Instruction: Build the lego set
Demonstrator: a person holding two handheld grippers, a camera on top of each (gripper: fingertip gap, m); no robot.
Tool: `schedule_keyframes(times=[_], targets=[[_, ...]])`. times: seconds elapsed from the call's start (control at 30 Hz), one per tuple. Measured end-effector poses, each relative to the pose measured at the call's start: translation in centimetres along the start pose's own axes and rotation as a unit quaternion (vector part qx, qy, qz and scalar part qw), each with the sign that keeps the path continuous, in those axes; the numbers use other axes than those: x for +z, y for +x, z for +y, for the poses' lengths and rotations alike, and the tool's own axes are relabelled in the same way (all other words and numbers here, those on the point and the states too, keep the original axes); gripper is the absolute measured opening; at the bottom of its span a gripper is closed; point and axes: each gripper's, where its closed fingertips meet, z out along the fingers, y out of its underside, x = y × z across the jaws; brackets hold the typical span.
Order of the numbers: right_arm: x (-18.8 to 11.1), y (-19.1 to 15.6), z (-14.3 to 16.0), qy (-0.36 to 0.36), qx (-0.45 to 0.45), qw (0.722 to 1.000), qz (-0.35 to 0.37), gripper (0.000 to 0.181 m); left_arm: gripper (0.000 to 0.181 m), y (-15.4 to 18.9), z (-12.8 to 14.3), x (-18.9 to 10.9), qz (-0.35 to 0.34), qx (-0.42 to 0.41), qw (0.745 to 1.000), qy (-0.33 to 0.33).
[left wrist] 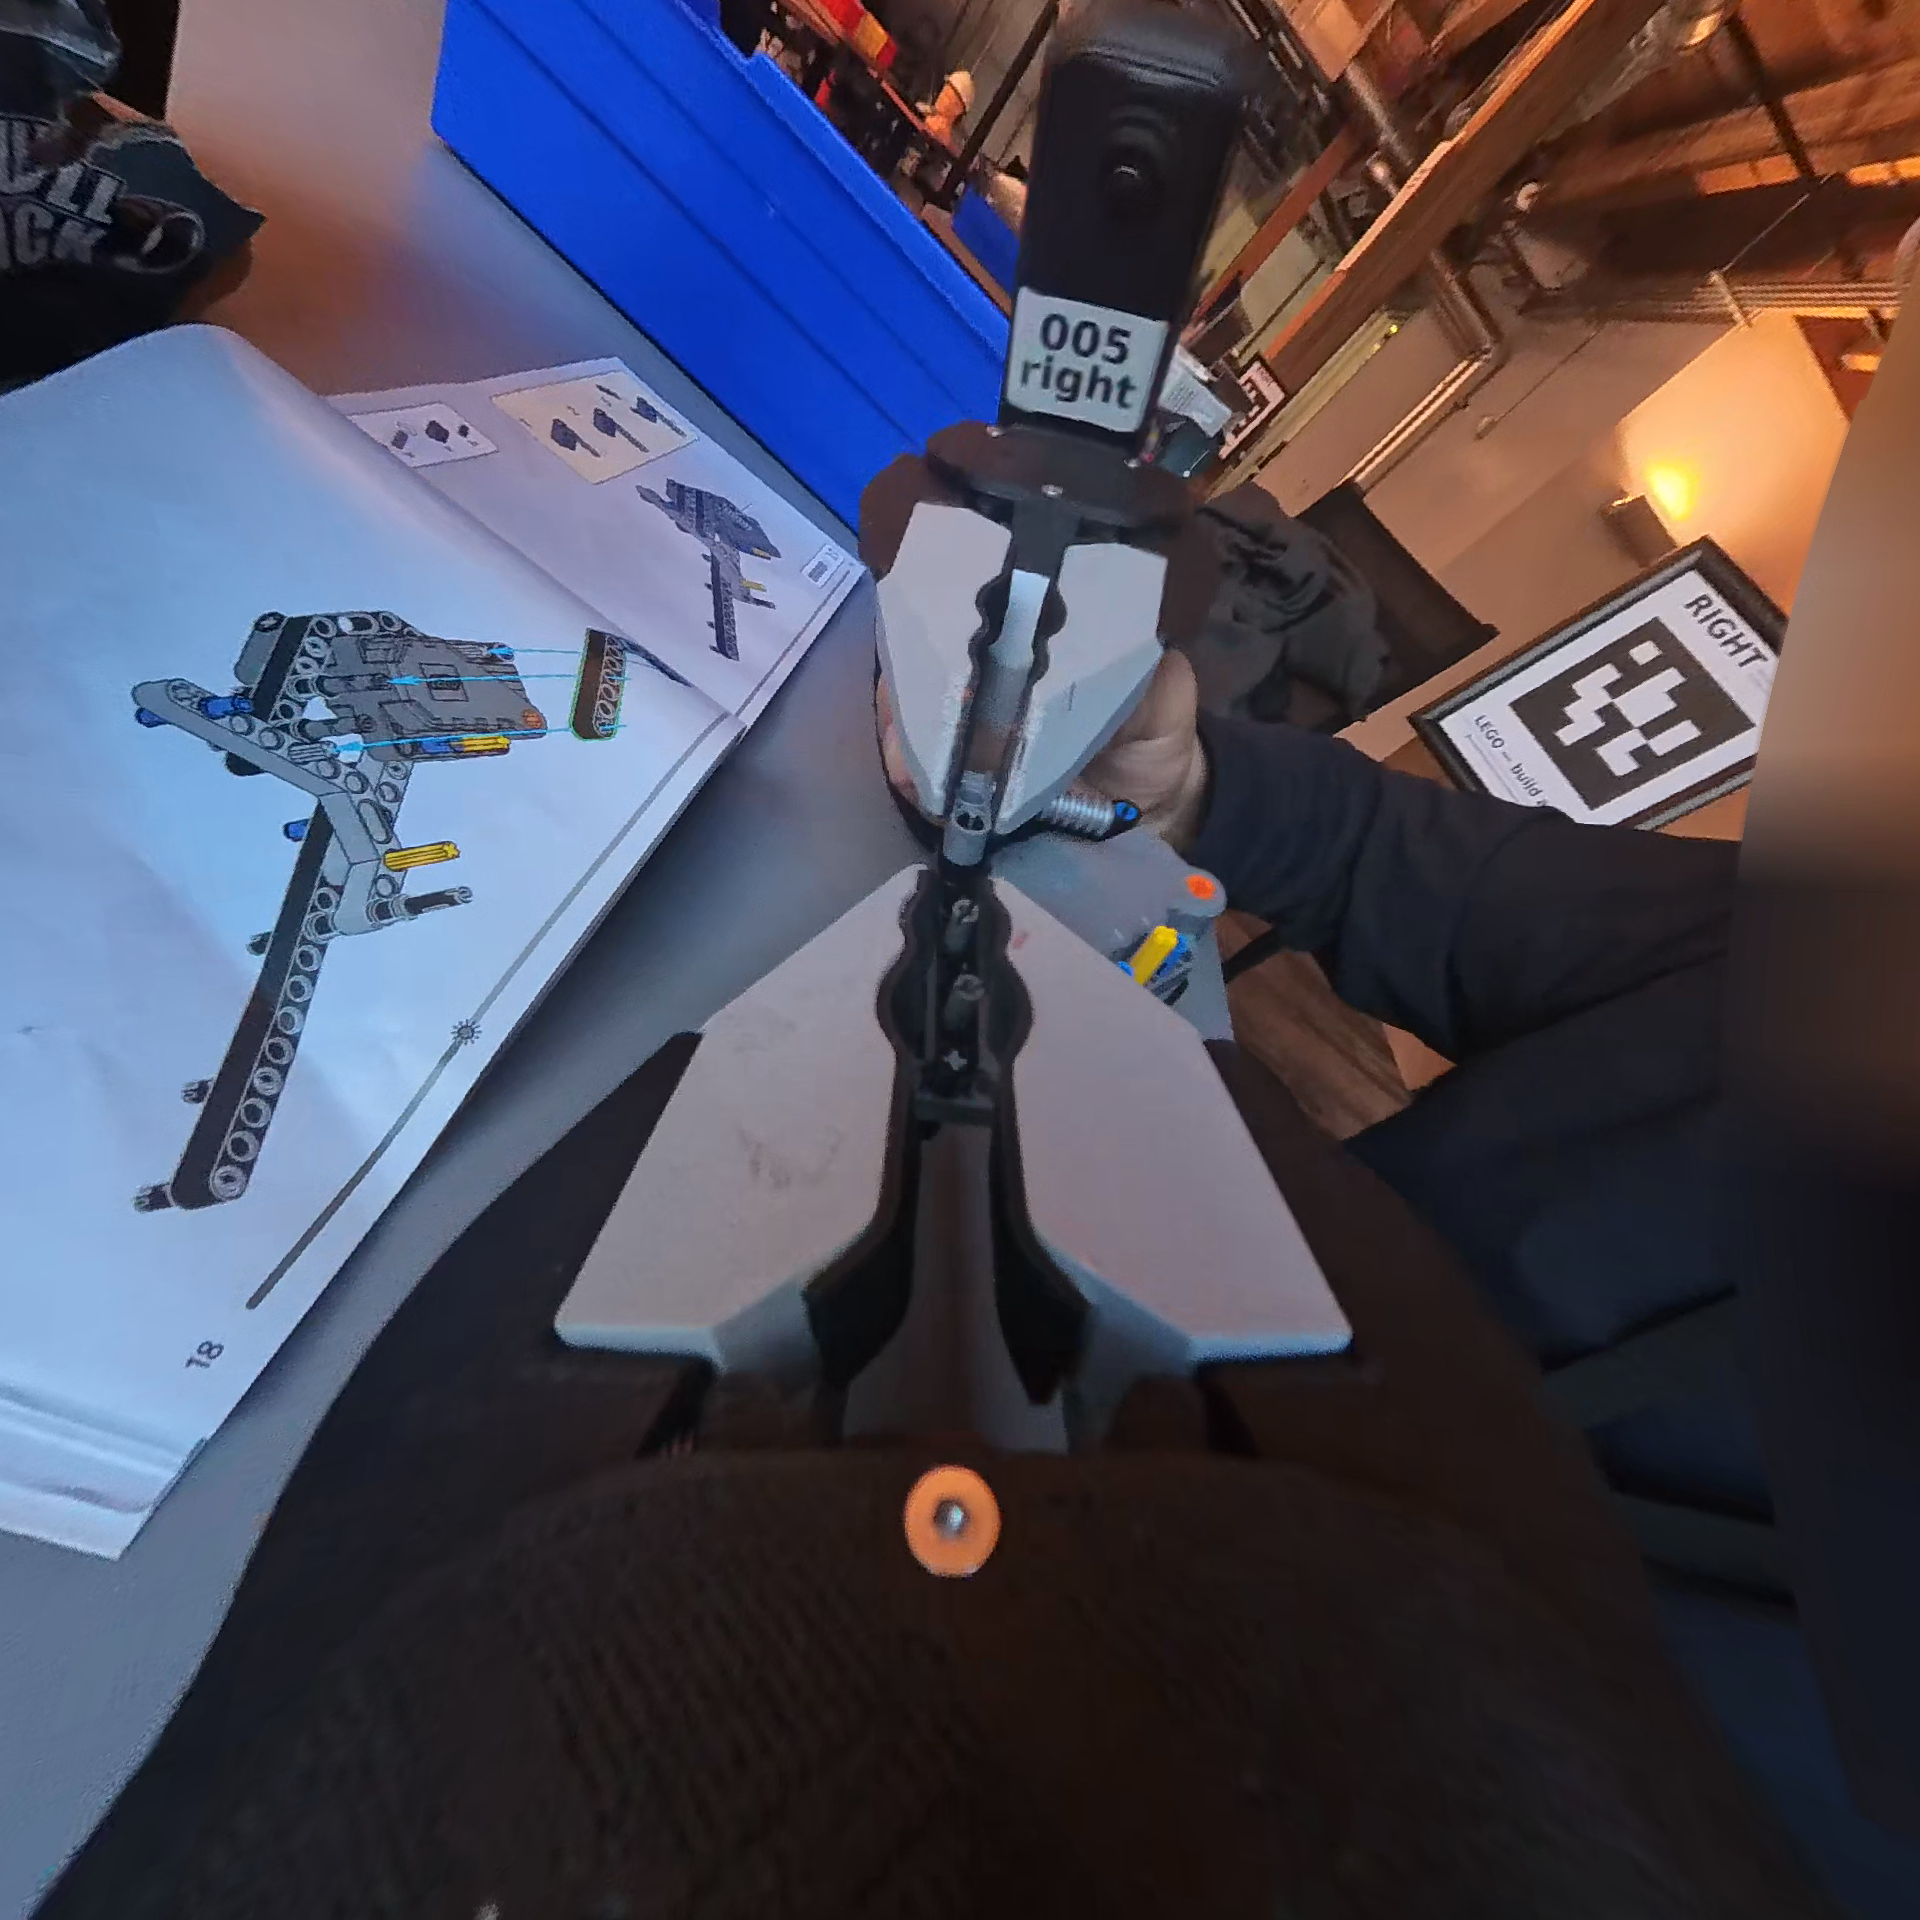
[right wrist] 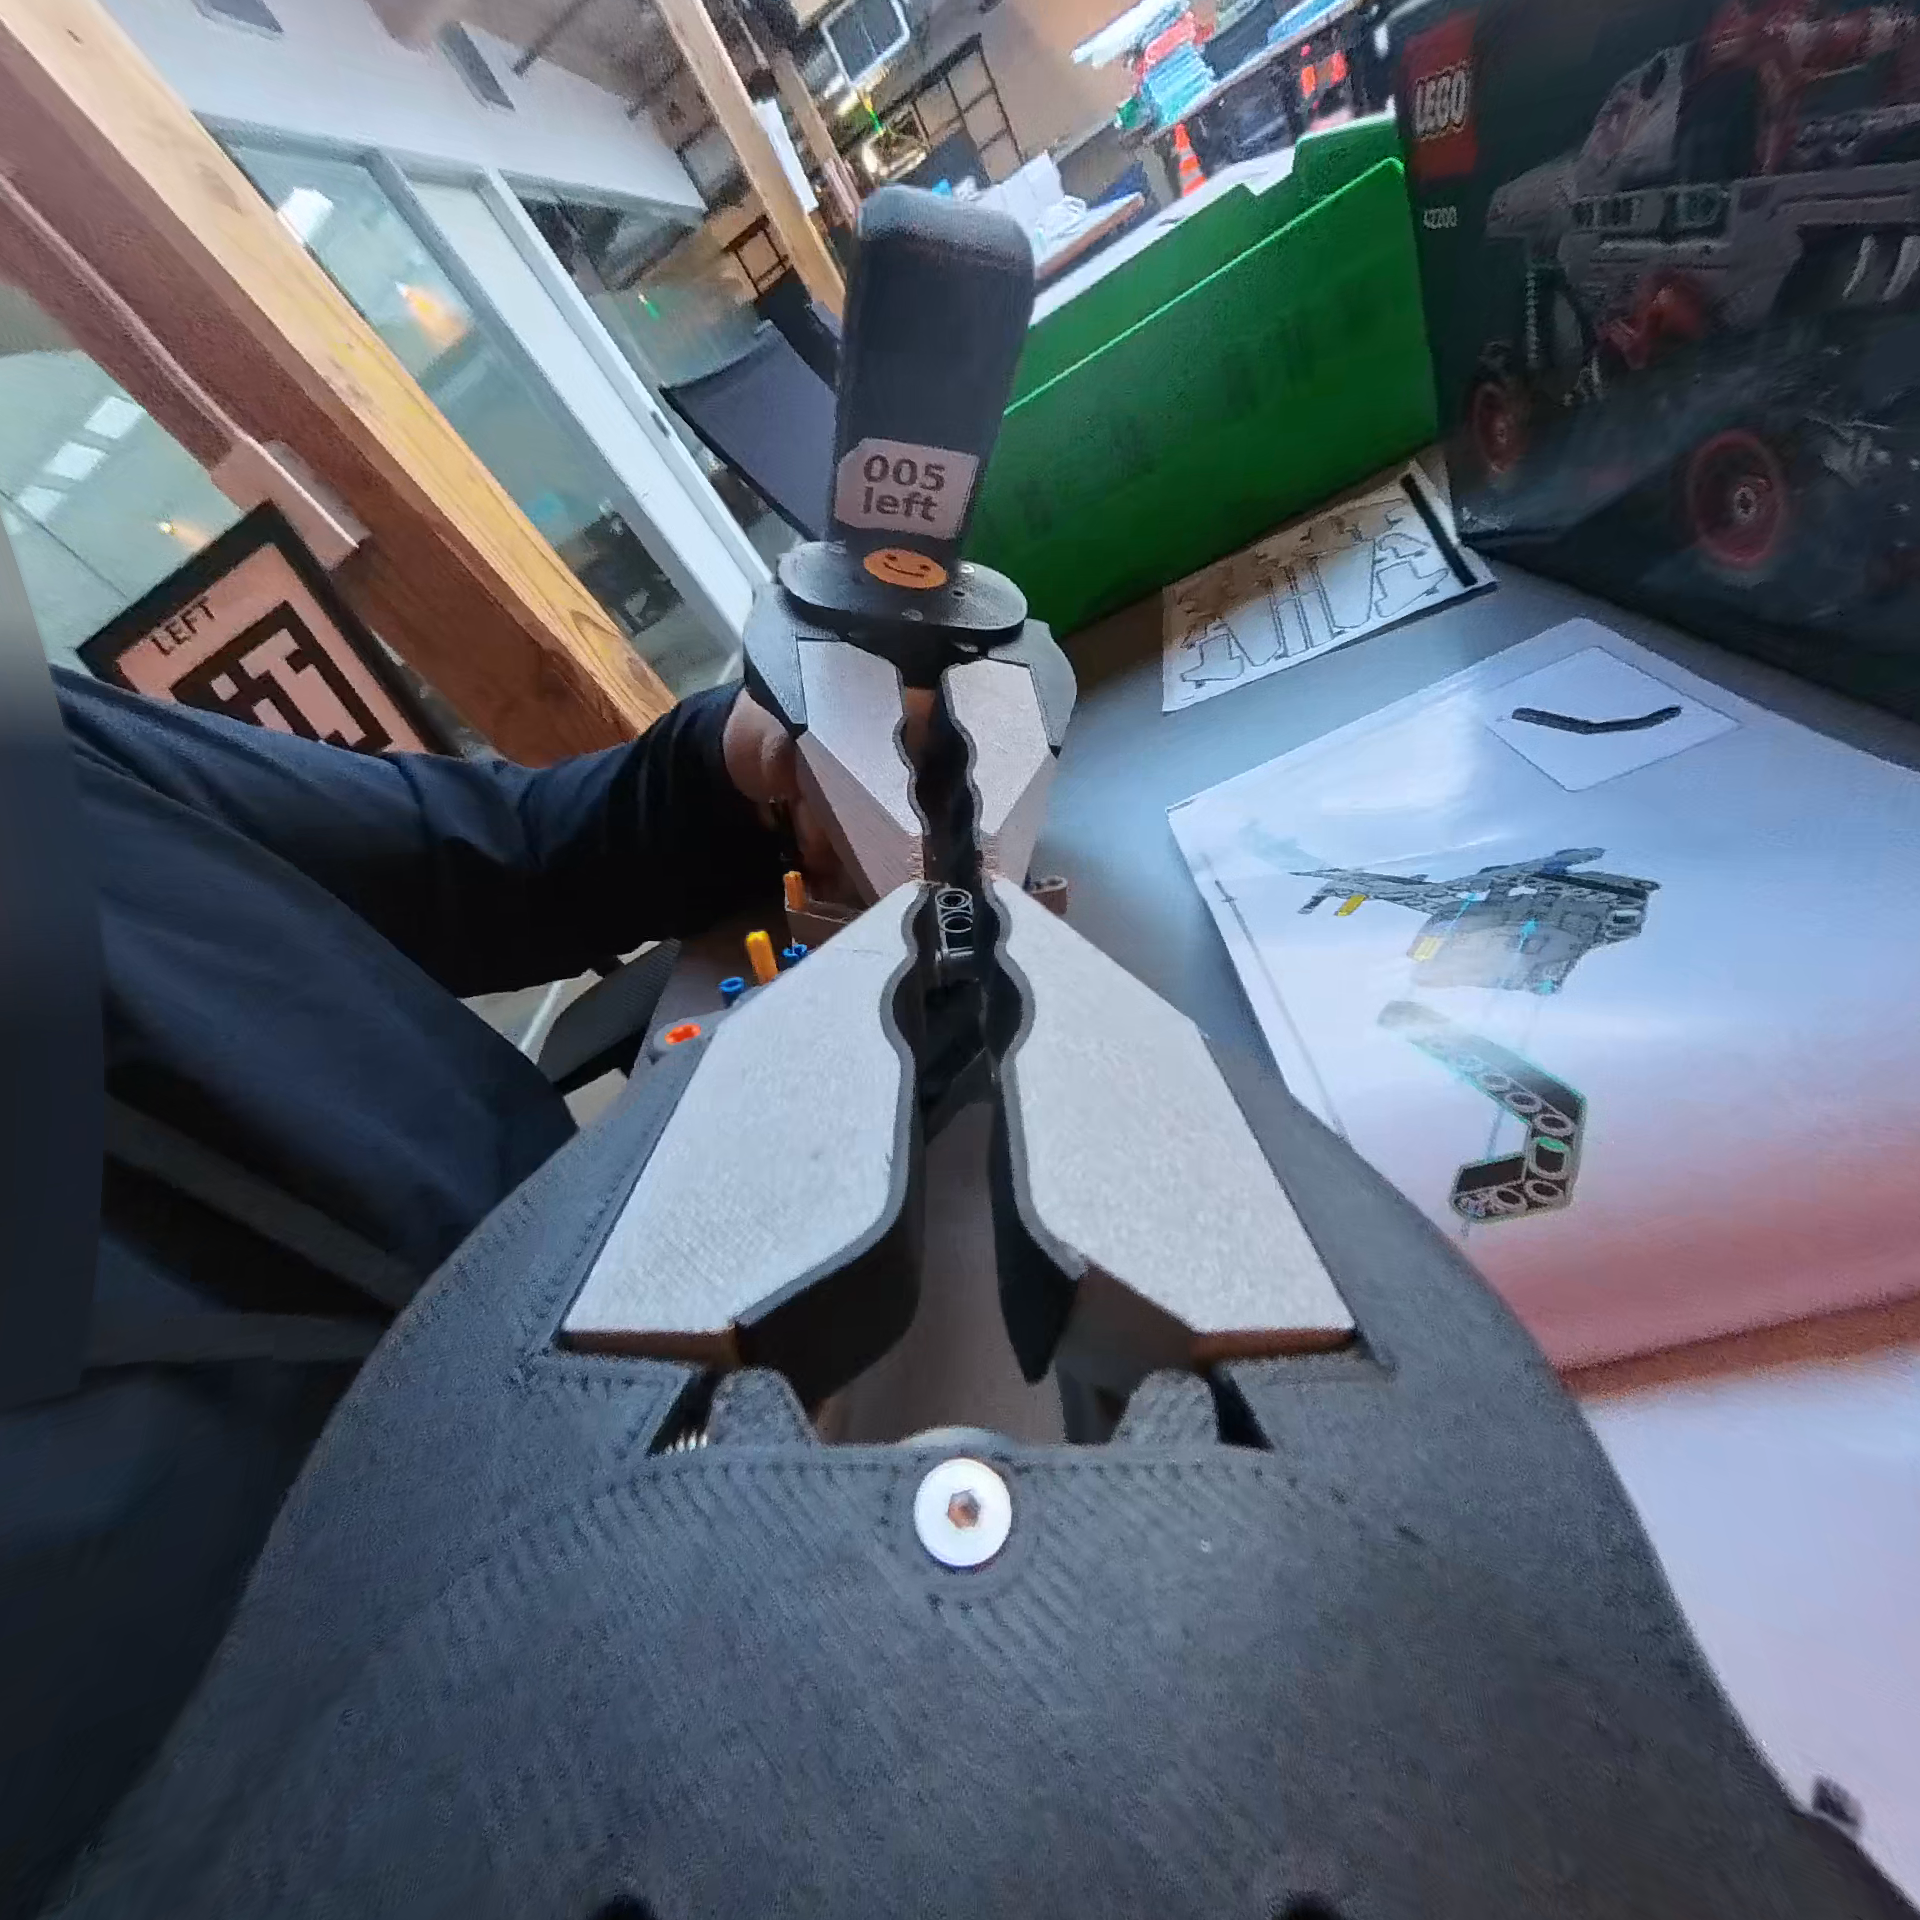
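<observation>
My left gripper [left wrist: 956, 883] is shut on a black beam [left wrist: 961, 982] that runs along the gap between its fingers. My right gripper [left wrist: 971, 831] faces it tip to tip and is shut on a short grey beam end with a hole [left wrist: 974, 824]. Beside the tips hangs the partly built grey model [left wrist: 1169, 914], with a yellow axle, blue pins, an orange pin and a spring. In the right wrist view my right gripper [right wrist: 956, 896] pinches a dark holed beam [right wrist: 954, 923], and the left gripper [right wrist: 954, 862] touches it; the model [right wrist: 764, 951] shows at left. How the beams join is hidden.
An open instruction booklet [left wrist: 312, 831] lies on the grey table; it also shows in the right wrist view [right wrist: 1558, 987]. Around it are a blue bin [left wrist: 707, 229], a green bin [right wrist: 1195, 395], the set's box [right wrist: 1683, 312], a sticker sheet [right wrist: 1320, 592] and framed marker cards [left wrist: 1621, 696]. Dark sleeves hold both grippers.
</observation>
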Motion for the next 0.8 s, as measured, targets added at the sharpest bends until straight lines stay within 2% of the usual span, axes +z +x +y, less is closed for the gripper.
schedule_keyframes(times=[0.2,0.4,0.53,0.7,0.8], targets=[[-0.1,0.1,0.6,-0.051,-0.025,0.998,-0.001,0.007,0.006,-0.4,0.5,0.2,-0.014,0.003,1.000,-0.018],[-0.6,0.1,2.0,-0.149,-0.126,0.980,0.039,0.024,0.006,-0.4,1.1,0.6,-0.037,0.036,0.998,-0.044],[-1.0,0.0,3.5,-0.213,-0.163,0.962,0.040,0.023,0.006,-0.4,1.9,1.1,-0.048,0.059,0.994,-0.074],[-0.9,0.0,4.8,-0.280,-0.216,0.934,0.051,0.009,0.006,-0.3,2.8,1.5,-0.062,0.088,0.988,-0.107],[-0.9,0.2,4.8,-0.278,-0.230,0.930,0.063,0.006,0.006,-0.3,2.9,1.4,-0.065,0.093,0.987,-0.109]])
